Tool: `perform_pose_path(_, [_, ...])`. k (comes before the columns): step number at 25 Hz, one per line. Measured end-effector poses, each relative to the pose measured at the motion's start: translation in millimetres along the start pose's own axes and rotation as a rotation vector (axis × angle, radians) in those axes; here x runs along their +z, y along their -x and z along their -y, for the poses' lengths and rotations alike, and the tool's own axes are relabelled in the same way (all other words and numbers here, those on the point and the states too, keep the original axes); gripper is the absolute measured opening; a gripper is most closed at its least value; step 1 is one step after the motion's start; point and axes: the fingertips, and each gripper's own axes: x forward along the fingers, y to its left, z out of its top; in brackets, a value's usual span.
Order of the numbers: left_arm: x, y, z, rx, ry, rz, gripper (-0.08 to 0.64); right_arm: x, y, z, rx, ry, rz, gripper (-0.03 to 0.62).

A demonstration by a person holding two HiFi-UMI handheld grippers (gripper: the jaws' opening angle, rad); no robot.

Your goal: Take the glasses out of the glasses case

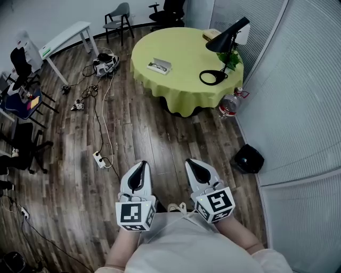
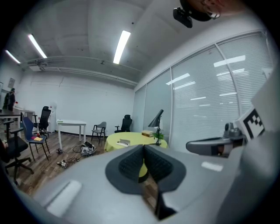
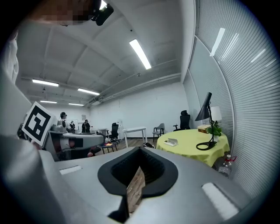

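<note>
On the far round counter (image 1: 184, 56), the open glasses case (image 1: 164, 63) is cradling presumably light, fragile glasses (image 1: 156, 67), best pinched at the bridge, while left gripper (image 1: 141, 166) and right gripper (image 1: 193, 164) are hovering, fingers closed, empty.

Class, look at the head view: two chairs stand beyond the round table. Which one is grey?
The grey chair nearer the white desk: it stands on four slim legs, whereas the black office chair beside it has armrests.
</note>
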Motion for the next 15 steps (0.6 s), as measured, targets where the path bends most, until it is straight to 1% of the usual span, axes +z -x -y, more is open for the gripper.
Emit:
perform_pose_path(4, [-2,-19,-37,0.002,-0.009,0.0,0.006,-2,-33,-1,0.0,-0.002,-0.01,-0.002])
perform_pose_path(7, [-6,-40,-78,0.015,0.014,-0.014,0.006,-5,-69,-2,-0.013,-0.011,-0.028,-0.001])
perform_pose_path(11, [3,-77,-140,0.023,0.044,-0.029,0.006,4,-132,-9,-0.022,-0.021,-0.058,-0.002])
perform_pose_path(15, [18,-122,-204,0.007,0.055,-0.03,0.006,19,-206,-17,-0.032,-0.014,-0.078,-0.001])
